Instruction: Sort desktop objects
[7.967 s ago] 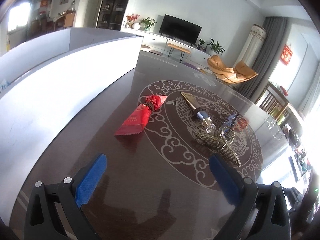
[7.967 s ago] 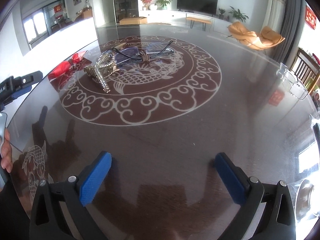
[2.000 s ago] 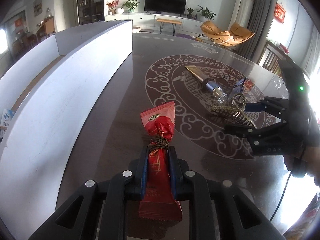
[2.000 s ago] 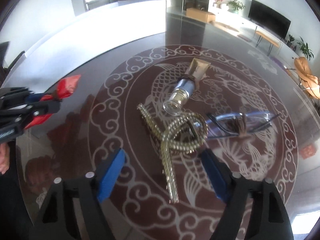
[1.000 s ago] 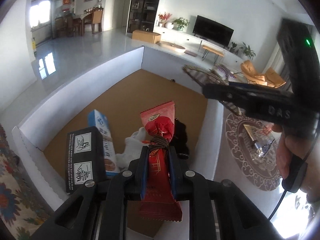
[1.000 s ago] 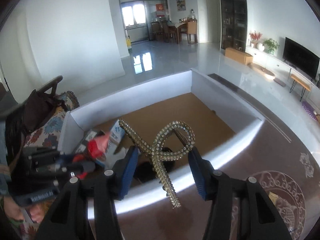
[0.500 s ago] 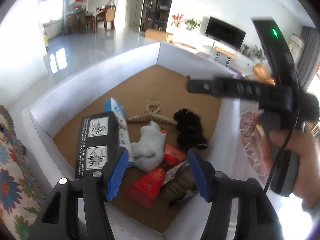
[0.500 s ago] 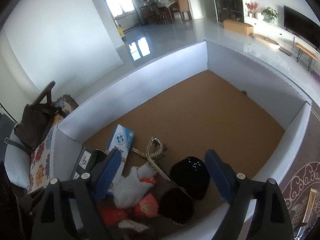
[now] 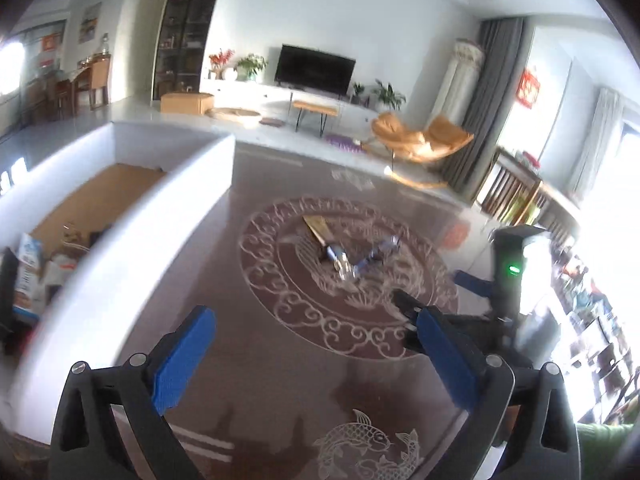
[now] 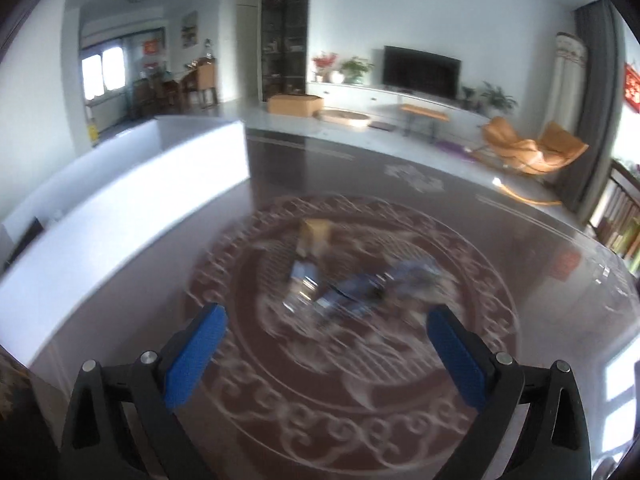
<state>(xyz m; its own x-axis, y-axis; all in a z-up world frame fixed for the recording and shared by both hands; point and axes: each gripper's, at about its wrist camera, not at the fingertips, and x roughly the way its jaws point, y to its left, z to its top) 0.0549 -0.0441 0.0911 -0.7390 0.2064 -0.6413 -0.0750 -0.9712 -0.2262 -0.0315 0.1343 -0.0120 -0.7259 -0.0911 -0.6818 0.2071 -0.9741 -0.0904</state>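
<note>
Both claws are spread wide and empty: the left gripper above the table's near edge, the right gripper facing the gold tube and glasses at the table's centre medallion; they touch, so a hasty, blurred approach could catch both or knock the tube rolling; the white box lines the left edge.

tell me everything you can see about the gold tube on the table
The gold tube lies flat on the dark table, inside the pale round pattern. It looks like a squeeze tube: a flat, crimped gold end pointing toward the room, narrowing to a bluish neck and a clear or silvery cap nearest the camera. The folded glasses lie beside the cap; contact is unclear.
</note>
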